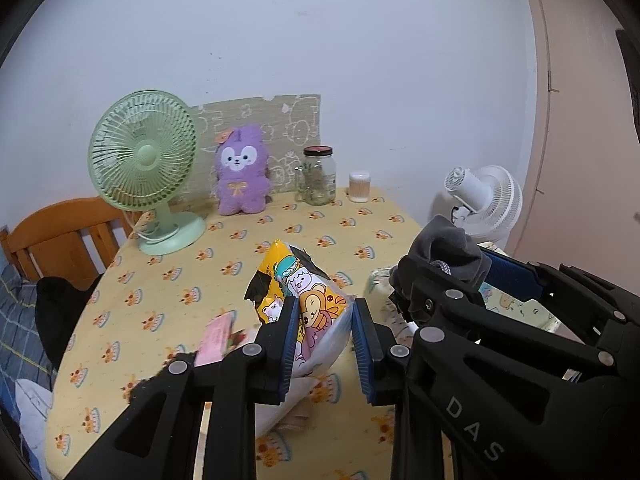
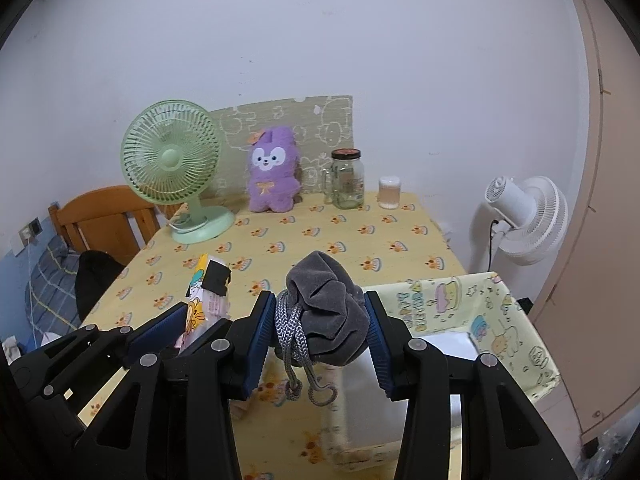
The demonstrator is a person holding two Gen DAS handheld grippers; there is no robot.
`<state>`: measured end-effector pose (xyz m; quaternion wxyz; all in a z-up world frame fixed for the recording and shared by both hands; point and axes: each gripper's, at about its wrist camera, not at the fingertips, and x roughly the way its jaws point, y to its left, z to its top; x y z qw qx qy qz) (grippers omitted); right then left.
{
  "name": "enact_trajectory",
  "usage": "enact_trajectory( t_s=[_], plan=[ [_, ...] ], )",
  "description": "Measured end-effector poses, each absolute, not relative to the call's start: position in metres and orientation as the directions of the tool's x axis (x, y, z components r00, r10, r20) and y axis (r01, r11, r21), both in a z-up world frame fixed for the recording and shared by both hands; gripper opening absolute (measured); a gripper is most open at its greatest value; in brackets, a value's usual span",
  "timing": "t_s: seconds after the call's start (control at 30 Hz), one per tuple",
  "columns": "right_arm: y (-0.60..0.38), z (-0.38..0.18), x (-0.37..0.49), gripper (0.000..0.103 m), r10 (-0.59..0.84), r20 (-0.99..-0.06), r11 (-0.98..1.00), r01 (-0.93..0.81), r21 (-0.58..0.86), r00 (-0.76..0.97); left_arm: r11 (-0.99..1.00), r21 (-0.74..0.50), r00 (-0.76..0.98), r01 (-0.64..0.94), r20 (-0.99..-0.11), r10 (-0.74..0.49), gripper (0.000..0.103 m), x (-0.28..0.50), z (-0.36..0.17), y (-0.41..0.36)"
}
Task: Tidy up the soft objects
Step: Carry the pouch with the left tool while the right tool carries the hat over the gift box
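Observation:
My left gripper (image 1: 325,344) is shut on a soft cartoon-printed yellow and white packet (image 1: 304,300) and holds it above the table. The packet also shows at the left of the right wrist view (image 2: 202,300). My right gripper (image 2: 318,336) is shut on a grey velvet drawstring pouch (image 2: 332,312) with a grey-white cord (image 2: 294,356) hanging down. The pouch also shows in the left wrist view (image 1: 448,252), to the right of the left gripper. A fabric storage box (image 2: 516,340) with cartoon print sits under and to the right of the right gripper.
On the yellow tablecloth (image 1: 240,264) stand a green desk fan (image 1: 146,168), a purple plush bunny (image 1: 240,172), a glass jar (image 1: 318,176) and a small white container (image 1: 359,187) along the back wall. A white fan (image 2: 524,216) stands right; a wooden chair (image 2: 104,216) left.

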<state>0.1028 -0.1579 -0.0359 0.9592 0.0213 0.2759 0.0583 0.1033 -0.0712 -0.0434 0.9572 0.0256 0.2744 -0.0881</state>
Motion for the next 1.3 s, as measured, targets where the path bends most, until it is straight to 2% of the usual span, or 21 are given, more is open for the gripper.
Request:
enact_trajectory(
  t_s=[0.67, 1.0, 1.3],
  plan=[
    [-0.224, -0.038, 0.110, 0.048, 0.048, -0.516, 0.997, -0.013, 0.071, 0.855, 0.949, -0.010, 0.799, 0.314, -0.537, -0.271, 0.026, 0.123, -0.046, -0.137],
    [-0.258, -0.056, 0.111, 0.048, -0.012, -0.560, 0.995, 0.064, 0.073, 0.828, 0.922, -0.028, 0.743, 0.385, -0.584, -0.328, 0.026, 0.131, -0.061, -0.173],
    [-0.276, -0.086, 0.127, 0.048, -0.033, -0.631, 0.991, 0.105, 0.077, 0.775, 0.918, -0.036, 0.688, 0.395, -0.651, -0.321, 0.026, 0.148, -0.089, -0.191]
  ],
)
